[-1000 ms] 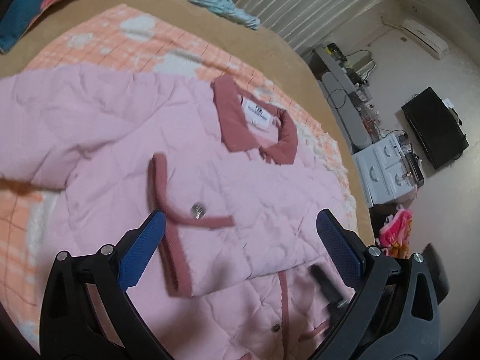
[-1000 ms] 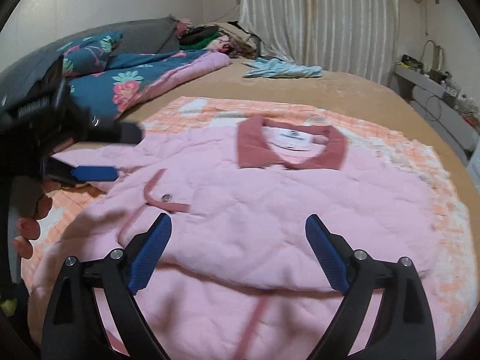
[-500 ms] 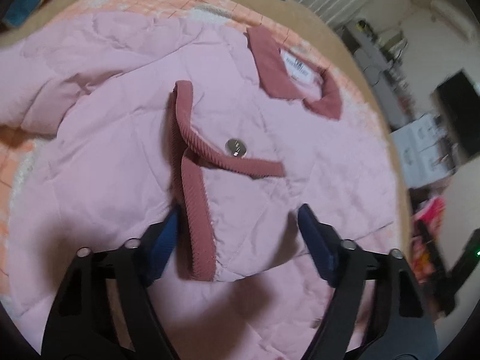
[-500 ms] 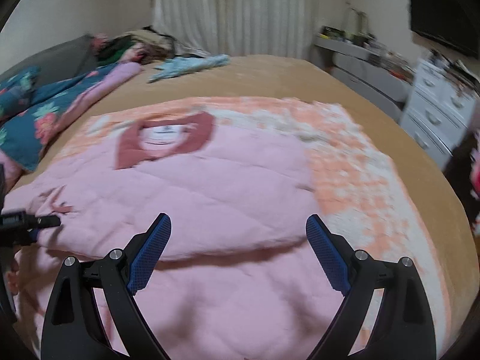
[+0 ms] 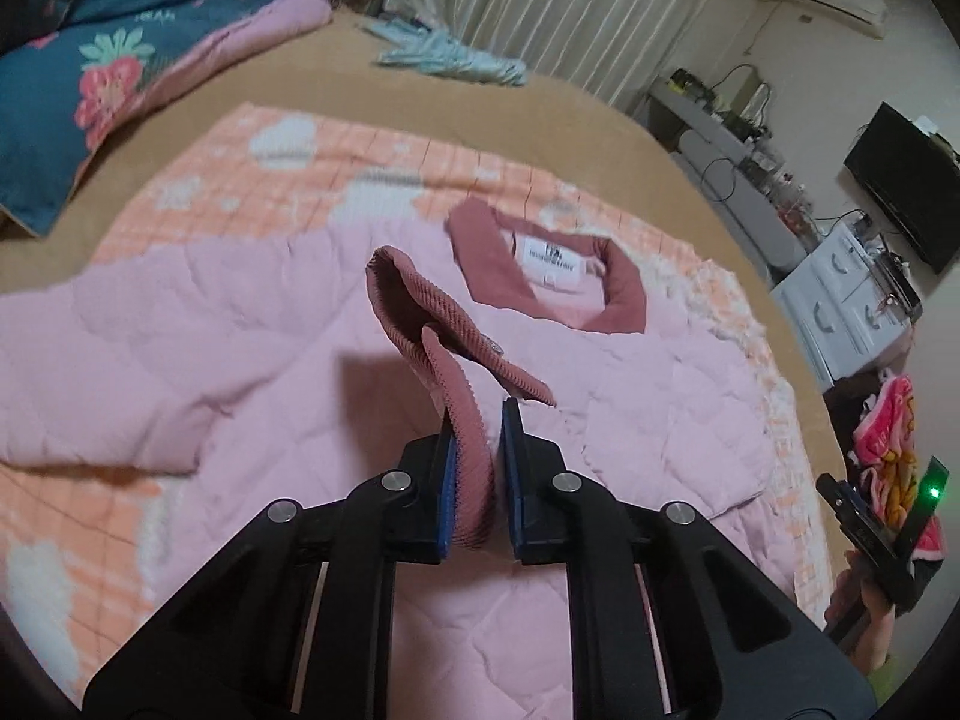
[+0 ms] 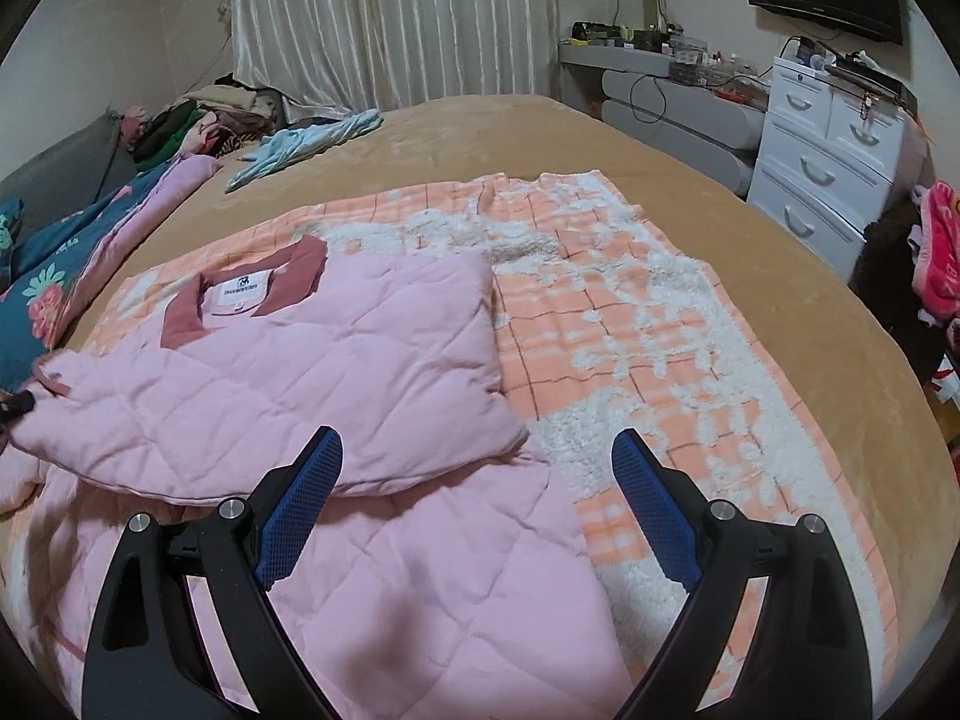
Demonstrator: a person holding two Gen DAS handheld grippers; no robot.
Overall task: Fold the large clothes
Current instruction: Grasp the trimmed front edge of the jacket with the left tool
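A pale pink quilted jacket (image 6: 336, 360) with dusty-rose ribbed trim lies on an orange-and-white checked blanket (image 6: 648, 348).

Pink quilted jacket (image 5: 630, 396) — sleeve cuff (image 5: 456, 396) lifted.

The left wrist camera sits just behind the left gripper (image 5: 477, 468) and looks down close over the pink quilted jacket (image 5: 252, 330), toward its collar. The right wrist camera sits behind the right gripper (image 6: 474, 510), near the jacket's (image 6: 336, 360) hem side, looking across it to the curtain (image 6: 390, 18). Both views share the jacket, collar and curtain (image 5: 540, 6).
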